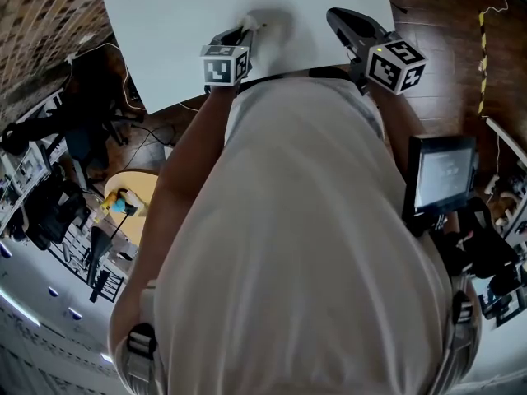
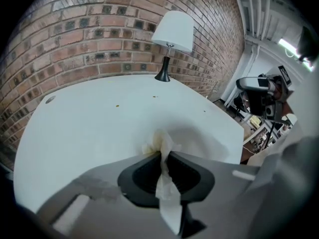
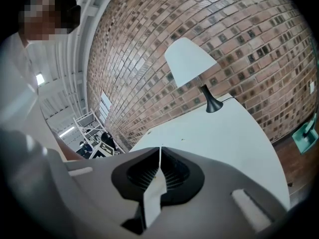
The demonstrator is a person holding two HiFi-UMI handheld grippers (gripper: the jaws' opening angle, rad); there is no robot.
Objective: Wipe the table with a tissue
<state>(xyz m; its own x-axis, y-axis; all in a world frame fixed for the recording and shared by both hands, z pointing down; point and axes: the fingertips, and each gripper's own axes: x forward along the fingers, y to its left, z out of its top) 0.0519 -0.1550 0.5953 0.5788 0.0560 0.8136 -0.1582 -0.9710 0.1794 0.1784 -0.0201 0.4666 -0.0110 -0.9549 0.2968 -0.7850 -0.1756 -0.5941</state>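
Closest to my lens, the left gripper [image 2: 163, 156] pinches the tissue [image 2: 155, 143], whose crumpled end touches the white counter [image 2: 89, 128] just ahead of the tips. I judge wiping is in hand; next I should drag it across, pressing down. The right gripper [image 3: 160, 152] is pressed together, empty.

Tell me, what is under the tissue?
Under the tissue, pinched shut in the left gripper, is the white table. The bit of table right beneath the tissue is covered, so any dirt there cannot be seen.
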